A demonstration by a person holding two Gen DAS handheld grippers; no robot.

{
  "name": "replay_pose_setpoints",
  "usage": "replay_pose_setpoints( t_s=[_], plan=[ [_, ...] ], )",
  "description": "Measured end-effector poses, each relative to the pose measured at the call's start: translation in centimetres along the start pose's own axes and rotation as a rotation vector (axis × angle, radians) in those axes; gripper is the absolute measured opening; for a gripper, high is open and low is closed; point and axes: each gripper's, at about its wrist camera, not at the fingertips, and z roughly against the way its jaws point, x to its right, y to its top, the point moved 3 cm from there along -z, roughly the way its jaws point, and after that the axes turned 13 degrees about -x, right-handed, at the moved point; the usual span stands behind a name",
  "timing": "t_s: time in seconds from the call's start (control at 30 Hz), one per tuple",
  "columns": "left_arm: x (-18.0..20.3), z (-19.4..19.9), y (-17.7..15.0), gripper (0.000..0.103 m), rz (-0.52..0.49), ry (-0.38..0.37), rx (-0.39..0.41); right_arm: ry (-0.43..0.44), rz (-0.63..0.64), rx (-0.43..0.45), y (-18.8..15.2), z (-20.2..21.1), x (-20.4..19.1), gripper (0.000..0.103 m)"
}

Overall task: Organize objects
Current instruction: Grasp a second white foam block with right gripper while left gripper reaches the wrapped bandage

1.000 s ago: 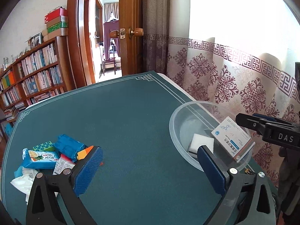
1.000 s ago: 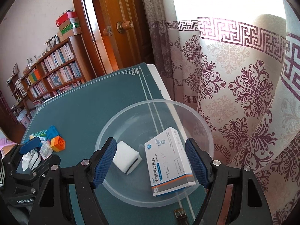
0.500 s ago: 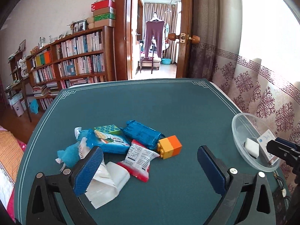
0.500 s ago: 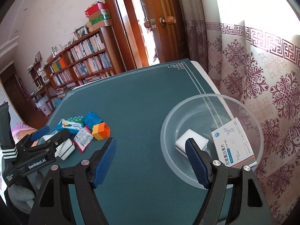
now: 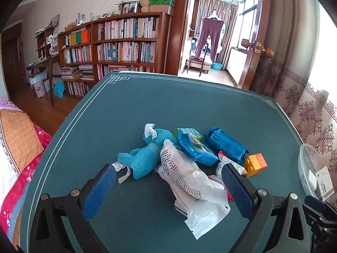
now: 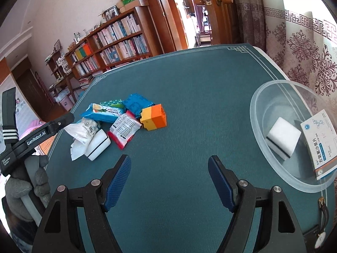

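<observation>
Sorting was barely begun: your clear bowl [image 6: 256,113] held two items, a white block [image 6: 283,137] and a box [image 6: 320,141].
Perhaps eight things sat piled [image 5: 189,158]; your left gripper [image 5: 168,191] and right gripper [image 6: 169,181] were spread, empty.

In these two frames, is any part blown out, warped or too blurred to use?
Left wrist view: the window at upper right is blown out to white, and the bookshelf bows with fisheye distortion. Right wrist view: the curtain glares at top right, but the pile and clear bowl stay sharp.

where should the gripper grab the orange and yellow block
Across the flat side walls of the block, coming from above. It sits upright at the pile's edge, its bowl-facing side bare; the red packet crowds the other side.
</observation>
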Motion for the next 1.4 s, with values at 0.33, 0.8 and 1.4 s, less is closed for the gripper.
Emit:
replay_pose_setpoints(
  t_s=[0.33, 0.8, 1.4],
  plan=[
    [0.2, -3.1, 0.1, 0.088, 0.044, -0.09, -0.093, 0.013, 0.017, -0.045, -0.4, -1.7, -1.2, 0.077],
    [-0.7, -2.8, -0.7, 0.043, 0.042, -0.14, -0.105, 0.051, 0.111, -0.094, -0.6, -4.3, -4.7, 0.077],
    [-3.9, 1.8, -3.9, 0.028, -0.012, -0.105, -0.042, 0.099, 0.303, -0.117, 2.1, -10.6, -12.7, 0.077]
  ],
)
